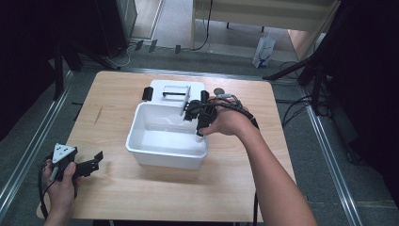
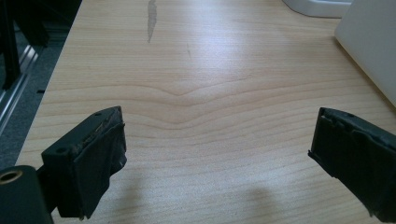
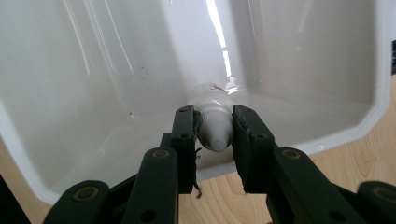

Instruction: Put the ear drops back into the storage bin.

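Worktop [image 1: 141, 197] of pale wood carries a white tub [image 1: 141, 149] at its middle in the high view, with a white lidded box [image 1: 176, 88] touching the tub's far side. The right gripper [image 1: 199, 135] points down over the tub's near right corner, a small white bottle [image 1: 199, 137] between its jaws. The left gripper [image 1: 80, 167] rests near the worktop's left front corner, well apart from the tub.

Left gripper view: the left gripper [image 2: 215, 154] has its jaws spread wide over bare wood, nothing between them; the tub's wall [image 2: 373, 42] shows at the right edge.

Right gripper view: the right gripper [image 3: 214, 133] has its jaws clamped on the bottle [image 3: 214, 123] at its ribbed white cap, the body hanging inside the tub [image 3: 93, 70] just above the floor. No brand, label or writing can be read on anything.
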The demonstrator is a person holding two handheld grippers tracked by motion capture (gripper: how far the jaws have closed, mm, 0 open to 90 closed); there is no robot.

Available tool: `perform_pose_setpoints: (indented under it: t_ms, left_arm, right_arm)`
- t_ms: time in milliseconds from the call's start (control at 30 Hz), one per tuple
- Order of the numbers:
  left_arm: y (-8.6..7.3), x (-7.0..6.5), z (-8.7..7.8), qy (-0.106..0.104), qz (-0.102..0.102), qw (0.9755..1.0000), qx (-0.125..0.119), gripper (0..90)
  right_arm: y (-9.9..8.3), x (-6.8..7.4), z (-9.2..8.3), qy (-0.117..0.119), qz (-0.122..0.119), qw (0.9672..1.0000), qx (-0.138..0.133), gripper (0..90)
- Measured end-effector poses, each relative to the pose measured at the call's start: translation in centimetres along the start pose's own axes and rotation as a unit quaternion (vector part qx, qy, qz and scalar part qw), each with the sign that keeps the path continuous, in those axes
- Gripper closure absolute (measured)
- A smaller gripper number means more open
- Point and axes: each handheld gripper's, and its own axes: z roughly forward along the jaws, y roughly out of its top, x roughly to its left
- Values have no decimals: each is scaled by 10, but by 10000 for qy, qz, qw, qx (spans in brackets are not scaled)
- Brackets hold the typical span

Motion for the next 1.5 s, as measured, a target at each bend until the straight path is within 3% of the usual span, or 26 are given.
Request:
perform_pose_setpoints:
  t_ms: [200,867,1500]
  left_arm:
    - [0,0,0,-5,-14,10000,5,41]
    - [0,0,0,-2,2,10000,15,41]
    - [0,0,0,-1,3,10000,18,41]
  right_arm:
    - [0,1,11,-38,-182,9998,20,716]
    - [-3,1,40,-54,-403,9991,108,715]
    - [-4,1,42,76,-274,9996,27,684]
